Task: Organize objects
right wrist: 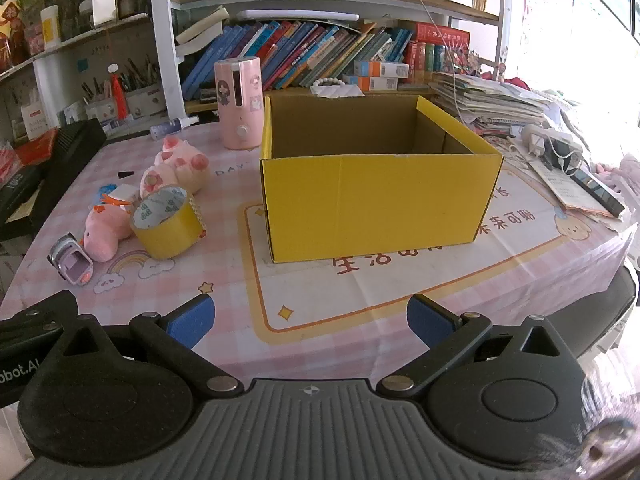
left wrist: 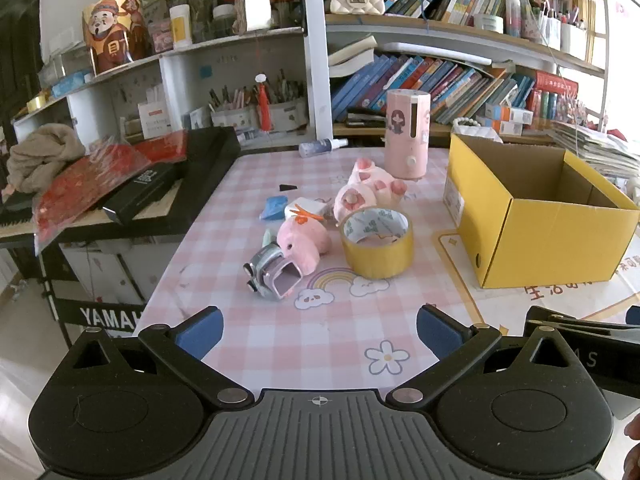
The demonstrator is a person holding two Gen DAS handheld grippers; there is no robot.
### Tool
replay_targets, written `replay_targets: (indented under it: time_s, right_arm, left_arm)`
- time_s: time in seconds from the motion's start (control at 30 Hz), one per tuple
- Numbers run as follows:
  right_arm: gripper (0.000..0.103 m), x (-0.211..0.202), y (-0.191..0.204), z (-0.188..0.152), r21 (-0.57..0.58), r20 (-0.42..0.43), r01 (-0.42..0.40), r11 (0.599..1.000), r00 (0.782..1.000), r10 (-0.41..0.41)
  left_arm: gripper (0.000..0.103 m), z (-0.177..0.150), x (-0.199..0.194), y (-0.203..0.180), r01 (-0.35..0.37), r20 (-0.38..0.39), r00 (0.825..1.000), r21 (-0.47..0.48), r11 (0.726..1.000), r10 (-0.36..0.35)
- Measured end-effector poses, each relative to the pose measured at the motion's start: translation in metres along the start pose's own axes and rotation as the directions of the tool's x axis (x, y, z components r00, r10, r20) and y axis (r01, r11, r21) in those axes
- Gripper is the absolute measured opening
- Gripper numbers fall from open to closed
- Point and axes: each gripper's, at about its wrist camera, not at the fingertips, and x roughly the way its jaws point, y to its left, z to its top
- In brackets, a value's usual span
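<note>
An open yellow cardboard box (right wrist: 376,200) stands empty on the pink checked tablecloth; the left wrist view shows the box (left wrist: 552,236) at the right. Left of it lies a cluster: a yellow tape roll (left wrist: 377,244) (right wrist: 166,222), a pink plush pig (left wrist: 302,240) (right wrist: 105,234), a small grey toy car (left wrist: 267,271) (right wrist: 71,264), a pink paw plush (left wrist: 370,190) (right wrist: 176,168), a white block with orange marks (left wrist: 306,210) and a blue piece (left wrist: 274,207). My left gripper (left wrist: 319,334) hangs open short of the cluster. My right gripper (right wrist: 310,326) is open in front of the box, nothing between its fingers.
A tall pink cylinder (left wrist: 407,132) (right wrist: 239,104) and a small spray bottle (left wrist: 322,147) stand behind the cluster. A black keyboard with red packets (left wrist: 120,184) borders the table's left. Papers, a phone and chargers (right wrist: 568,168) crowd the right. Bookshelves (right wrist: 320,52) rise behind.
</note>
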Motion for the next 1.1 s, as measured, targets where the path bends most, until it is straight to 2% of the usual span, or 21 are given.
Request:
replay_targets:
  time_s: [1.1]
  right_arm:
    - [0.103, 0.0031, -0.0021, -0.0037, 0.003, -0.008, -0.007, 1.0, 1.0, 0.007]
  left_arm:
    - [0.103, -0.0041, 0.0003, -0.0005, -0.002, -0.004, 1.0, -0.002, 1.0, 0.002]
